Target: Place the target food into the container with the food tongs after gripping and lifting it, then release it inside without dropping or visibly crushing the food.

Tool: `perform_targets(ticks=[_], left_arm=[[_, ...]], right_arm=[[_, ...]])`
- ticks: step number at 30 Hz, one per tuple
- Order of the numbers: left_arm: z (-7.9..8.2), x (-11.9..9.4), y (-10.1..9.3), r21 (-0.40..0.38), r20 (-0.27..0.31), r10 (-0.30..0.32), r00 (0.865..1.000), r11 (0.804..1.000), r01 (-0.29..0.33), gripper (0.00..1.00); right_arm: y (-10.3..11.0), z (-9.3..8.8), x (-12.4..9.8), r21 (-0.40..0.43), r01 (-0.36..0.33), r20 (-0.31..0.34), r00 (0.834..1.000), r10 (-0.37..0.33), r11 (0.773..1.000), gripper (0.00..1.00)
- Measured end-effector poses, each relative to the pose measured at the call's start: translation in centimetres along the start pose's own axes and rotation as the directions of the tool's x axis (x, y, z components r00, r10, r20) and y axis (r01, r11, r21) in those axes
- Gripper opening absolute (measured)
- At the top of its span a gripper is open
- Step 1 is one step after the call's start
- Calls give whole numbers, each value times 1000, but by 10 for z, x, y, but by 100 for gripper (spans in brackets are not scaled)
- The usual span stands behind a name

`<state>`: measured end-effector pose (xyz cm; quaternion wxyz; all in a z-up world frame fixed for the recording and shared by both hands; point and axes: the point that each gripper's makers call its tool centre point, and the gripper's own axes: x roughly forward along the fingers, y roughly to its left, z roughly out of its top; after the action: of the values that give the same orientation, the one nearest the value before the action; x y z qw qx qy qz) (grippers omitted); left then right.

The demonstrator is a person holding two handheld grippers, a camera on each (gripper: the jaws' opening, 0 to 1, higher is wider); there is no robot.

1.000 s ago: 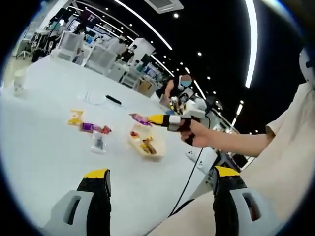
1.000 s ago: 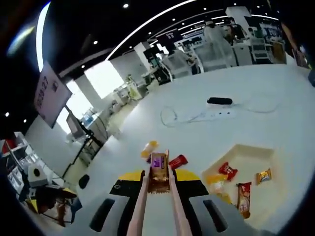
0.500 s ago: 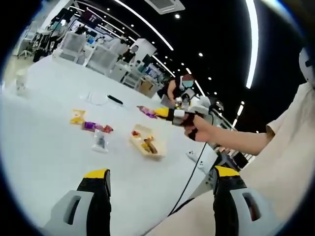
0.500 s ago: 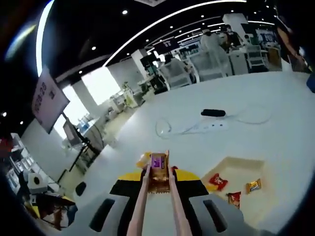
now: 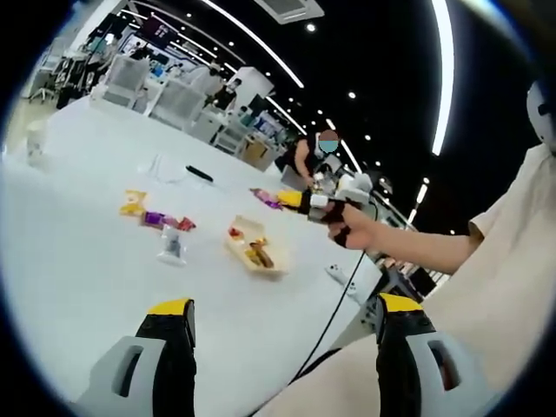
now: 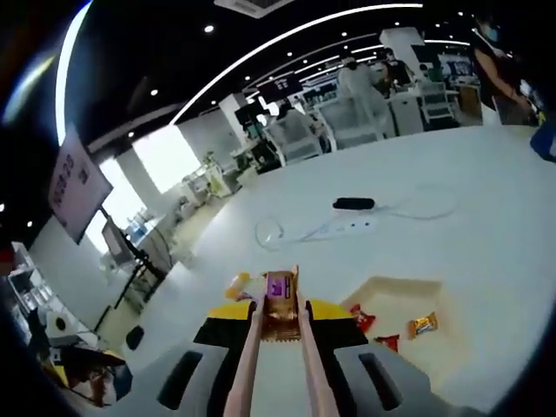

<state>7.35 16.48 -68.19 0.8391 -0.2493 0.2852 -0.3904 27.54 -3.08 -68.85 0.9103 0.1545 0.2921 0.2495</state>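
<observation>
My right gripper [image 6: 280, 323] is shut on pink food tongs [image 6: 246, 365], and the tong tips pinch a brown and purple snack packet [image 6: 280, 300] in the air. In the left gripper view a hand holds that gripper [image 5: 323, 206] up, with the packet [image 5: 264, 197] hanging above and just beyond the beige tray [image 5: 233, 248]. The tray [image 6: 395, 288] lies to the lower right of the tongs and holds several wrapped snacks. My left gripper [image 5: 284, 304] stands open and holds nothing, low over the near part of the white table.
Loose snacks lie left of the tray: a yellow one [image 5: 132, 204], a purple and red one [image 5: 158, 220] and a clear packet [image 5: 171, 246]. A power strip with a white cable [image 6: 352, 226] and a black object [image 6: 354, 203] lie farther back. A black cable [image 5: 334, 308] runs off the table edge.
The right gripper has carried the tongs and packet upward and farther across, from beside the tray to above its far side. The left gripper has stayed put and open.
</observation>
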Motion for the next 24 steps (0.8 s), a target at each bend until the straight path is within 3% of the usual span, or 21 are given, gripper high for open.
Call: perform_targets(ticks=[24], left_arm=[[-2, 2, -2, -1, -8, -14, 1000, 1000, 14, 85]], right_arm=[[0, 21, -14, 25, 15, 60, 998, -17, 1000, 22]])
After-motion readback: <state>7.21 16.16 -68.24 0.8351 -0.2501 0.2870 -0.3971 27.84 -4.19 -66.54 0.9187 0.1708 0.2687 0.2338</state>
